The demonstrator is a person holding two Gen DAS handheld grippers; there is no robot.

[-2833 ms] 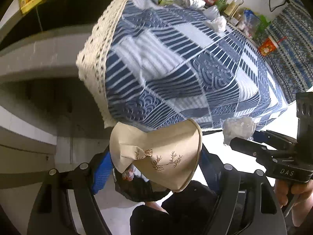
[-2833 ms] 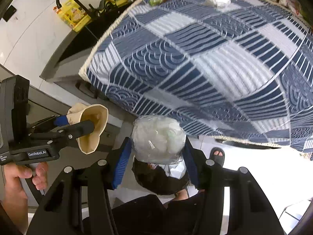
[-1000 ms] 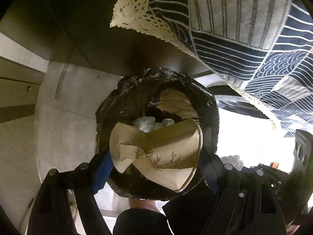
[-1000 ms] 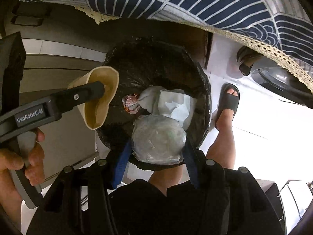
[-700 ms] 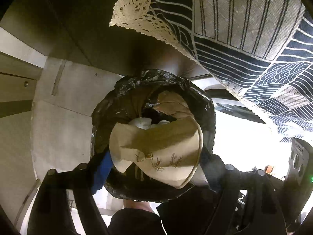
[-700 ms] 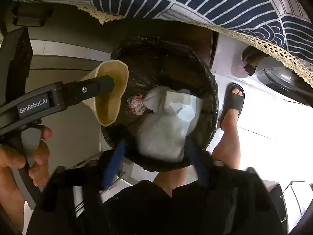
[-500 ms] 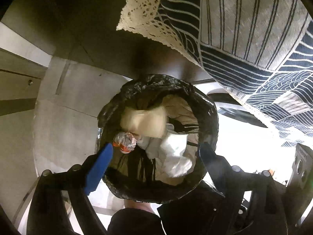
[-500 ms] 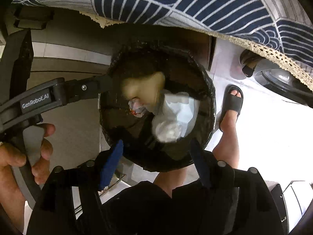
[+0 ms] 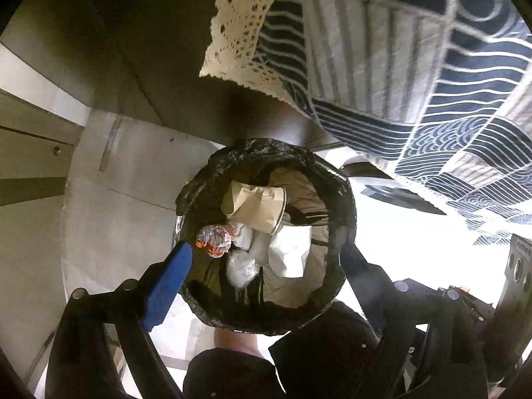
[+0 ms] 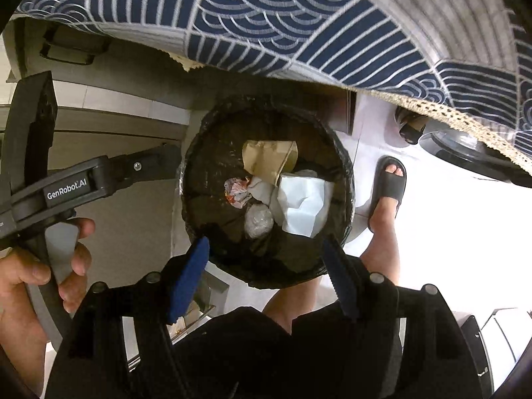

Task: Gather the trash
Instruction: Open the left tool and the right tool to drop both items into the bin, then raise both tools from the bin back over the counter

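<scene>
Trash is down in the bin (image 9: 266, 312) now. Through my left wrist camera, my left hand-held gripper (image 9: 262, 266) hangs spread and empty above the bin's black-lined mouth; half a second ago the paper cup (image 9: 257, 207) was leaving it, and it now lies on its side against the bin's far wall. Just nearer me than the cup sit a crumpled colourful wrapper (image 9: 215, 240), a sheet of white paper (image 9: 289, 254) and a clear plastic wad (image 9: 241, 267). The blue patterned tablecloth (image 9: 399, 66) hangs beyond the bin.

Through my right wrist camera, my right hand-held gripper (image 10: 266, 276) is also wide apart with nothing between its pads, the plastic wad (image 10: 258, 221) it carried having dropped to the bin's (image 10: 199, 153) near side. Paper cup (image 10: 267, 159), wrapper (image 10: 236, 191) and white paper (image 10: 304, 204) lie around it. My left hand-held gripper (image 10: 166, 163) reaches to the bin's left rim. My sandalled foot (image 10: 387, 193) stands just right of the bin.

I judge both drops done, so both tools are free for whatever trash is left on the table.
</scene>
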